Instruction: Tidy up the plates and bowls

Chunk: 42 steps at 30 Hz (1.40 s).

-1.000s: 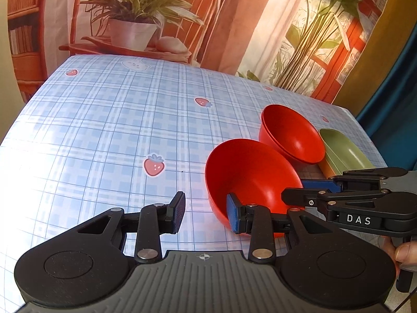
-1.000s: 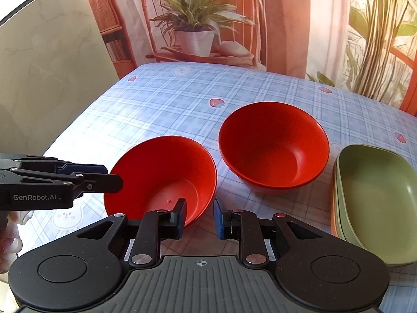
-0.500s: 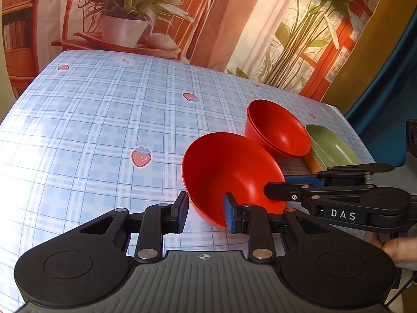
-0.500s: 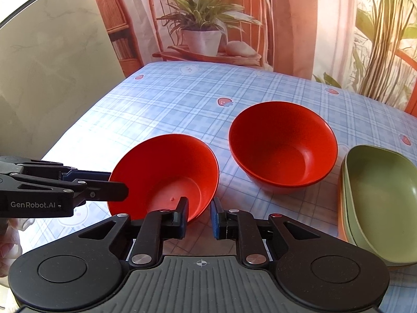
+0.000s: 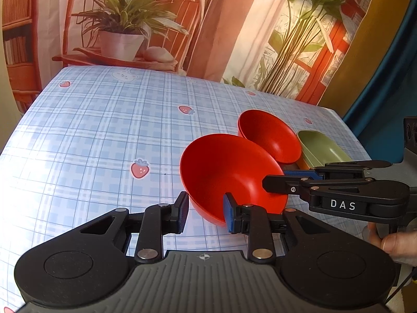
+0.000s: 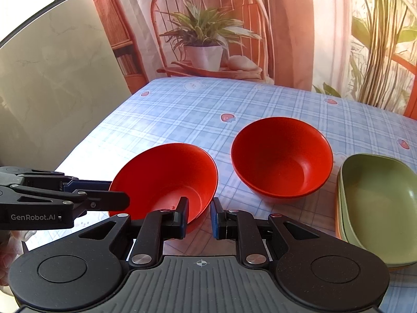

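Left wrist view shows the left gripper (image 5: 204, 210) with its fingers apart, straddling the near rim of a tilted red bowl (image 5: 229, 174) without pinching it. Right wrist view shows the right gripper (image 6: 199, 216), also parted, astride that bowl's rim on the opposite side. A second red bowl (image 6: 281, 159) sits upright on the checked tablecloth (image 6: 182, 109) beyond, with stacked green dishes (image 6: 378, 214) just beside it at the table's right edge.

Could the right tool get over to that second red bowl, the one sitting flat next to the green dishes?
Probably yes: the right tool is at the tilted bowl's rim, and only bare tablecloth separates it from the flat bowl.
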Each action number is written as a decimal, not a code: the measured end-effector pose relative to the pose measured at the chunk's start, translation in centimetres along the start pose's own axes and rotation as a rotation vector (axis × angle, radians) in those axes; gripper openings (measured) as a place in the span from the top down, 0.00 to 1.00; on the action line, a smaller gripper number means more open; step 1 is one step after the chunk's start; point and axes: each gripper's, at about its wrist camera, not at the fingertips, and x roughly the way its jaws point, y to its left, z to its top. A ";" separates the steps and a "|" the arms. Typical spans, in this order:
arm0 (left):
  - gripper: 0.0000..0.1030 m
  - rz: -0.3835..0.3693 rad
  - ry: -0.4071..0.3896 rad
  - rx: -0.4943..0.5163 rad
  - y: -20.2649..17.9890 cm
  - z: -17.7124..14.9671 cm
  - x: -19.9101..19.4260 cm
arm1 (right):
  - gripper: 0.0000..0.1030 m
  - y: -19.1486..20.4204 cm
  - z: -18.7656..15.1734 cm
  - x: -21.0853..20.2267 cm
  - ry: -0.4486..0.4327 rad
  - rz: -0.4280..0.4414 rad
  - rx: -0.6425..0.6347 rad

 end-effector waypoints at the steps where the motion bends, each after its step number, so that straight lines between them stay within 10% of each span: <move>1: 0.70 0.001 -0.003 0.003 -0.2 0.1 -0.1 | 0.84 -0.1 0.1 -0.3 -0.009 0.002 0.001; 42: 0.70 -0.067 0.020 0.073 -6.2 6.7 8.0 | 0.83 -11.8 3.5 -1.0 -0.113 -0.074 0.103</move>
